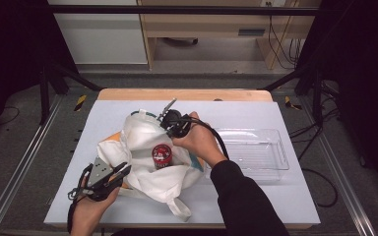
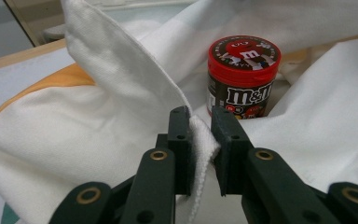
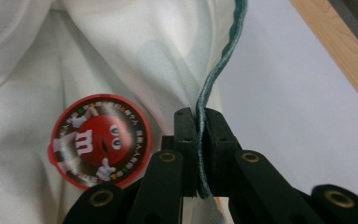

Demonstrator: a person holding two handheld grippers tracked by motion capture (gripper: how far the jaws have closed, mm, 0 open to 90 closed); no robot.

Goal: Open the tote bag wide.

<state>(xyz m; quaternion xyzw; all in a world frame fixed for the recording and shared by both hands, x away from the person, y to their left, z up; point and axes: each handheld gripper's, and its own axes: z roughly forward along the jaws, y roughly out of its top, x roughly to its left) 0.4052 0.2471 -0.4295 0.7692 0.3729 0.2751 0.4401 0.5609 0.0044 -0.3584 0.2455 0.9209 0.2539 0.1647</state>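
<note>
High view: white tote bag slumped mid-tabletop, mouth gaping, M&M's jar upright inside it with the red lid showing. Left gripper sits at the bag's near-left edge, right gripper at the bag's far rim just beyond the jar. Clear plastic tray lies right of the bag, apart from it. Loose strap trails off the bag's near side. Risk: pulling the two rims apart unevenly could drag the whole bag and tip the jar, since the cloth under it is bunched, not flat.

Left gripper view: jaws pinching a thick white hem fold of the bag, jar just beyond the jaw tips. The right jaw looks barely seated on the cloth, only a small bite near the tips. Risk: hem slips out under tension, that side collapses back over the jar.

Right gripper view: jaws pressed together on the bag's green-trimmed edge, thin cloth, held at the very rim. Jar lid lies left of the jaws, deep in the folds. Risk: the trim slides through the pads if lifted fast; the bag mouth then closes and the jar gets buried or knocked sideways.
</note>
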